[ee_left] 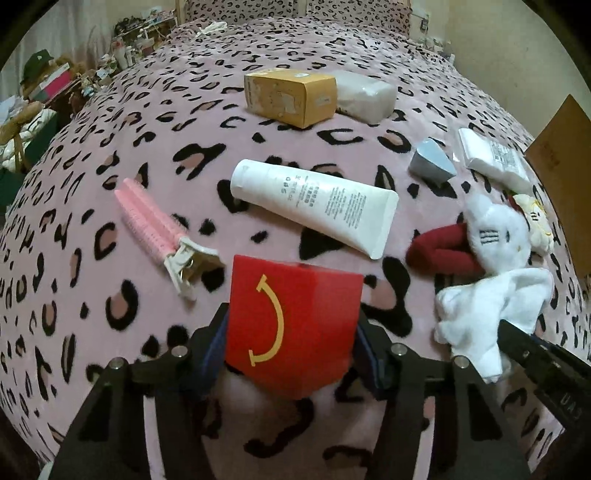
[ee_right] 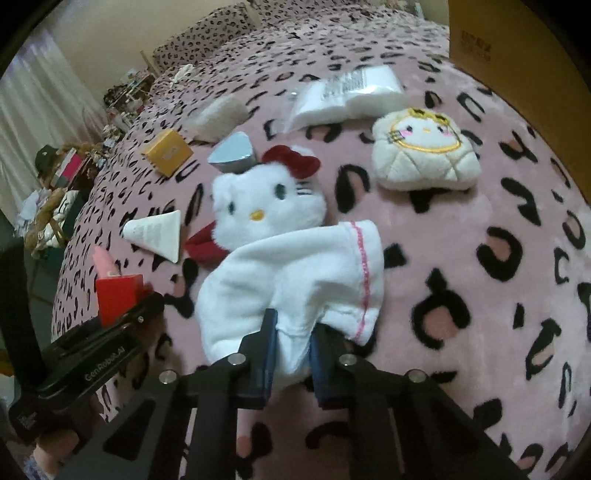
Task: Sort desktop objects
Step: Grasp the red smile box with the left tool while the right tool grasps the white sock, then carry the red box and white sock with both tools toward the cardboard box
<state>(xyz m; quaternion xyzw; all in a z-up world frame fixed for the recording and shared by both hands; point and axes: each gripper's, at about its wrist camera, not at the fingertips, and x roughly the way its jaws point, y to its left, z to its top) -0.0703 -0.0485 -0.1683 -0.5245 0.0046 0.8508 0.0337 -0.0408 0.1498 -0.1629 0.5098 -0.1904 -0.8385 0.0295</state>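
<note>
Bed covered by pink leopard-print blanket (ee_left: pixel 110 122). Matching leopard-print pillows (ee_left: pixel 236 11) seen at the headboard end. Cluttered shelf (ee_left: pixel 133 40) seen along the left wall, contents too small to tell. Dark cap (ee_left: pixel 37 62) set on a pink box (ee_left: pixel 55 83) further left. White curtain (ee_right: pixel 33 107) hung behind.

We're seeing dim, warm, even indoor light, with only soft shadows. Fisheye is bending both views hard, black vignette cutting every corner. Motion blur is smearing the white cloth (ee_right: pixel 295 280) and the packet (ee_right: pixel 347 94) at 12 o'clock.
</note>
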